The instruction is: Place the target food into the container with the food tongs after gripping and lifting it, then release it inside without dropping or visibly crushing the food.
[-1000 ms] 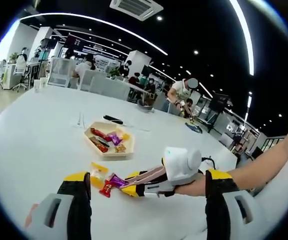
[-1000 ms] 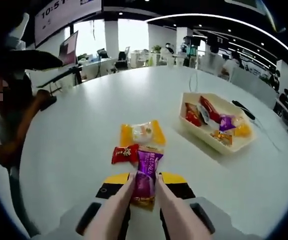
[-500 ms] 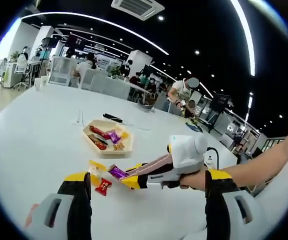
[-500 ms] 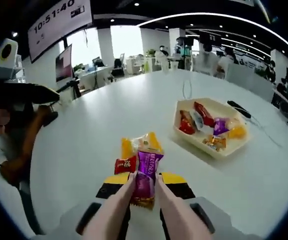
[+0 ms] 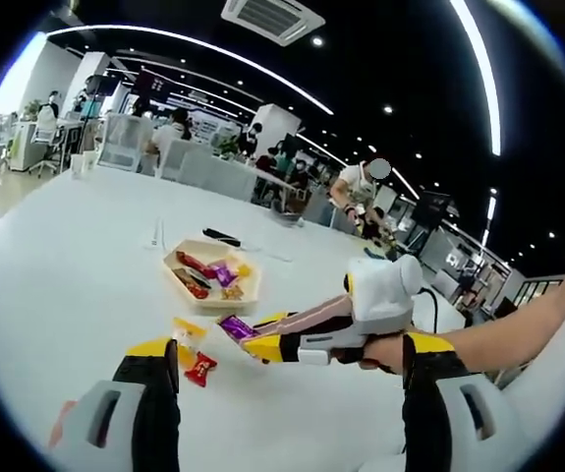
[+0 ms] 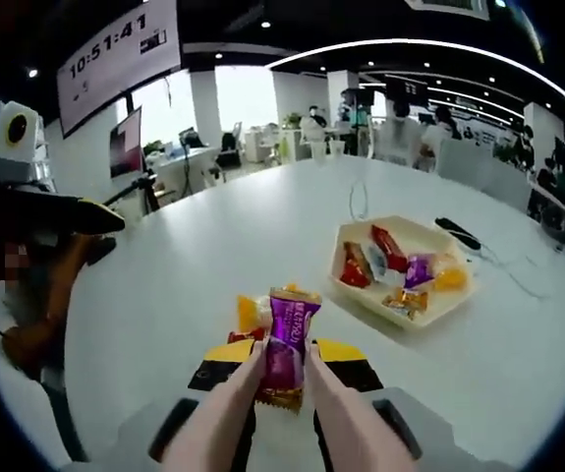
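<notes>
While lifted off counter [image 6: 213, 256]: purple candy [image 6: 287, 339] pinched in right claw [image 6: 282, 362], clear of surface. Left claw [image 5: 287, 344] wide, idle. Remaining: carry to container [image 6: 405, 270] at 2 o'clock, release inside.

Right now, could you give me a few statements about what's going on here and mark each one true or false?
1. The right gripper holds a purple candy. True.
2. The tray is empty. False: it holds several wrapped candies.
3. A red candy lies on the white table. True.
4. The left gripper grips a yellow candy. False: its jaws are apart, holding nothing.
5. The purple candy sits inside the tray. False: it is held short of it.
</notes>
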The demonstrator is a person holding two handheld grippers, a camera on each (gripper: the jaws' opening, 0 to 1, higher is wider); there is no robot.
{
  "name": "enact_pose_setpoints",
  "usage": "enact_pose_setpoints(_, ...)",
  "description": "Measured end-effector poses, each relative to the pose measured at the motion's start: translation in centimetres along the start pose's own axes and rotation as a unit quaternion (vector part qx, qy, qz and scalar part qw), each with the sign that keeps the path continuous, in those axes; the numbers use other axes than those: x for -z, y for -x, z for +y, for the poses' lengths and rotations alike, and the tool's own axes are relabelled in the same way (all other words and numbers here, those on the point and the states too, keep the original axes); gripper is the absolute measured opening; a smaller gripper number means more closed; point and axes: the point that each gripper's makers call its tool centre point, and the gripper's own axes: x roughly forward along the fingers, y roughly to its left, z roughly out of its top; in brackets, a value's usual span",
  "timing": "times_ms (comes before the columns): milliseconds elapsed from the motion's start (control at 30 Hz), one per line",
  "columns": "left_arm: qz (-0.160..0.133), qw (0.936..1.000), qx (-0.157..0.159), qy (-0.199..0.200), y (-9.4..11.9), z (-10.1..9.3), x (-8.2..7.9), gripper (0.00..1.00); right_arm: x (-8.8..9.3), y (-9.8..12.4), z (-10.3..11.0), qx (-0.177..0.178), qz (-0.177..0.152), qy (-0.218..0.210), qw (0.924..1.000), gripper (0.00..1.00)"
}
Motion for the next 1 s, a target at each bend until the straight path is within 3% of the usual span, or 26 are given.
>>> enact_pose_setpoints(167, 0.027, 0.9996, -0.002, -0.012, -0.1, 0.0, 1.0, 0.93, 1.4, 0.4, -0.4, 0.001, 0.028, 0.011, 0.9996, 0.2)
enact_pose_setpoints(267, 0.016, 0.9995, -0.017, -0.019, 0.3, 0.4, 0.6, 0.96, 1.7, 0.8, -0.2, -0.004, 0.031, 0.014, 0.9994, 0.2)
enact_pose_setpoints(433, 0.003, 0.9995, -0.033, -0.001, -0.2, 1.5, 0.7, 0.97, 0.6, 1.3, -1.3, 0.006, 0.011, -0.002, 0.9999, 0.2)
enact_pose_setpoints(500, 0.017, 0.9995, -0.027, 0.0, -0.6, 1.3, 0.9, 0.98, 0.1, 1.6, -1.8, 0.012, 0.006, -0.015, 0.9998, 0.2)
enact_pose_setpoints(600, 0.007, 0.9997, -0.02, -0.014, -0.5, 0.8, 0.0, 0.99, -0.6, 1.9, -2.2, 0.014, -0.002, -0.018, 0.9997, 0.2)
enact_pose_setpoints(733, -0.004, 0.9999, -0.015, -0.005, -0.9, 1.2, -0.6, 0.99, -2.3, 2.5, -3.2, 0.028, -0.026, -0.02, 0.9991, 0.2)
enact_pose_setpoints(867, 0.016, 0.9998, -0.004, -0.006, -1.6, 0.8, -0.5, 0.99, -2.7, 3.0, -4.1, 0.036, -0.033, -0.039, 0.9981, 0.2)
enact_pose_setpoints(1000, -0.006, 0.9999, -0.003, -0.012, -1.6, 0.7, -1.5, 0.99, -2.8, 3.2, -4.5, 0.037, -0.035, -0.029, 0.9983, 0.2)
